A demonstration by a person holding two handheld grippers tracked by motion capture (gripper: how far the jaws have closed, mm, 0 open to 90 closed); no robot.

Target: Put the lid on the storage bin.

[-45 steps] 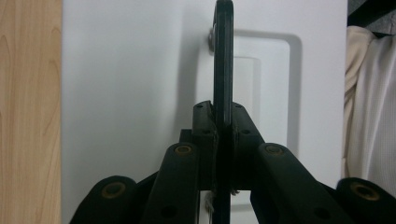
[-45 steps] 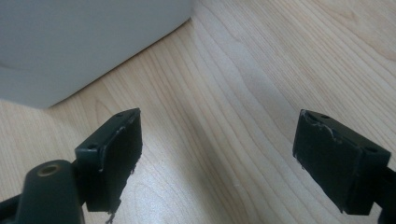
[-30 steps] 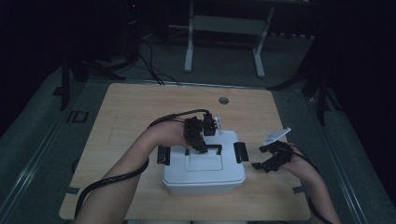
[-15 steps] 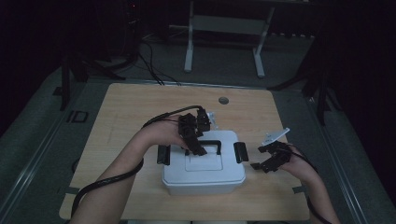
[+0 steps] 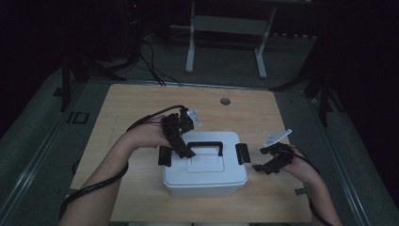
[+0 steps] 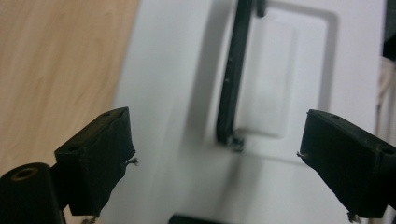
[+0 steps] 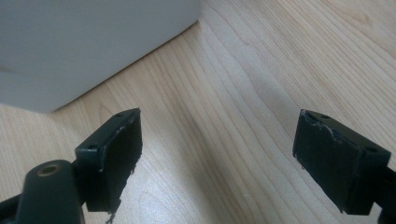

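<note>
A white lidded box (image 5: 204, 172) with a black handle (image 5: 205, 143) stands on the wooden table (image 5: 141, 103). A black latch sits on its left end (image 5: 164, 156) and another on its right end (image 5: 242, 153). My left gripper (image 5: 184, 151) hovers over the lid's left part, beside the handle's left end. Its jaws have just been opening and stand wide, gripping nothing. In the left gripper view the left gripper (image 6: 217, 142) looks down on the lid (image 6: 177, 93) and the handle (image 6: 231, 79). My right gripper (image 5: 261, 160) (image 7: 217, 135) is open over bare wood, right of the box (image 7: 84, 42).
A small round cable hole (image 5: 225, 101) lies in the table near its far edge. Beyond the table stands a metal frame (image 5: 226, 28), with cables (image 5: 150, 61) on the dark floor. The left gripper's cable (image 5: 94, 183) trails along the forearm.
The left gripper has moved left across the lid, away from the handle's middle, and its jaws have opened. The right gripper has stayed put.
</note>
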